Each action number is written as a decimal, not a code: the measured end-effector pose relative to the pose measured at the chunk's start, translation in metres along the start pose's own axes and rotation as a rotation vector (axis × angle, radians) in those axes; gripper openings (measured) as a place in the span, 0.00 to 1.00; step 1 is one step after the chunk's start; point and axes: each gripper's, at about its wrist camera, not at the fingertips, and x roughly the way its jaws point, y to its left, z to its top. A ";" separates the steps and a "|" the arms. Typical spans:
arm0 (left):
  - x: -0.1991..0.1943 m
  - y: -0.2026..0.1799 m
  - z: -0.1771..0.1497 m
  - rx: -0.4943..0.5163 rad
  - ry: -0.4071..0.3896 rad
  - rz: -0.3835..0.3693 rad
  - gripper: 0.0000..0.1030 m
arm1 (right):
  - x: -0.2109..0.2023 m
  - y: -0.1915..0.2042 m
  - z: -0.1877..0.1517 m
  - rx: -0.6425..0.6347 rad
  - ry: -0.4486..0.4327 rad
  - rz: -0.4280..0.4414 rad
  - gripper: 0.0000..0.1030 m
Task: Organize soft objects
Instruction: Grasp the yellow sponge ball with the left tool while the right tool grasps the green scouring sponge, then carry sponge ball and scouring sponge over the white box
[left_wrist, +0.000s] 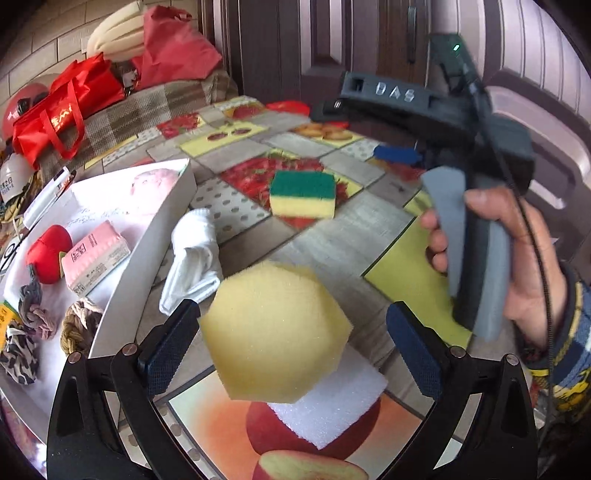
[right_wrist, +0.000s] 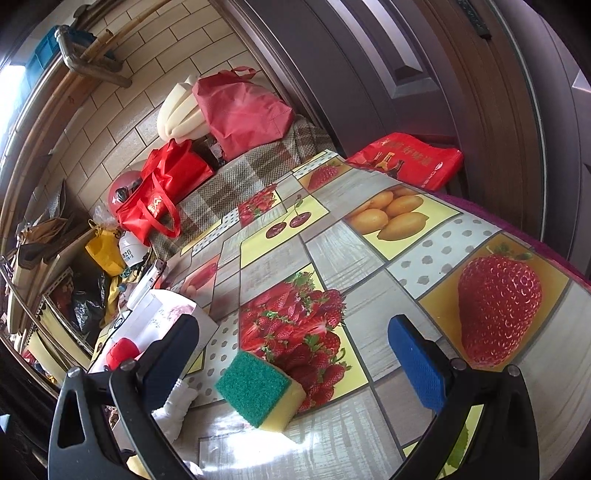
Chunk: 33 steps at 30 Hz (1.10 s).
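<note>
Left gripper (left_wrist: 291, 345) spread wide, low centre of its own view; the yellow hexagonal sponge (left_wrist: 275, 332) sits between the fingers, its left corner close to the left pad, the right pad well clear. Whether it is being carried or merely sits there, cannot tell. Its edges are blurred. A white foam block (left_wrist: 332, 410) lies under it, on the table.

Right gripper (right_wrist: 291, 360) also wide open, holding nothing; the green-and-yellow scouring sponge (right_wrist: 260, 393) lies on the fruit-print tablecloth (right_wrist: 369, 236) between its fingers, green face up, touching neither. In the left wrist view that sponge (left_wrist: 303, 197) is at frame centre, and the right hand (left_wrist: 517, 258) grips its tool at right.

White rolled cloth (left_wrist: 194, 254) left of centre, beside a white box (left_wrist: 155, 236). In the box, at left: red plush toy (left_wrist: 48, 253), pink packet (left_wrist: 96, 258), knotted ropes (left_wrist: 77, 325), leopard-print fabric (left_wrist: 18, 350).

Upper left: red bags (left_wrist: 62, 110), cream cushion (left_wrist: 118, 33).
</note>
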 end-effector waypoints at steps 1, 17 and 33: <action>0.003 0.001 0.000 -0.002 0.014 0.006 0.81 | 0.000 0.000 0.000 0.002 0.000 0.000 1.00; -0.058 0.053 -0.023 -0.133 -0.264 0.054 0.61 | 0.050 0.044 -0.024 -0.294 0.301 -0.064 0.99; -0.096 0.103 -0.051 -0.236 -0.406 0.323 0.62 | 0.009 0.033 -0.026 -0.246 0.202 0.012 0.46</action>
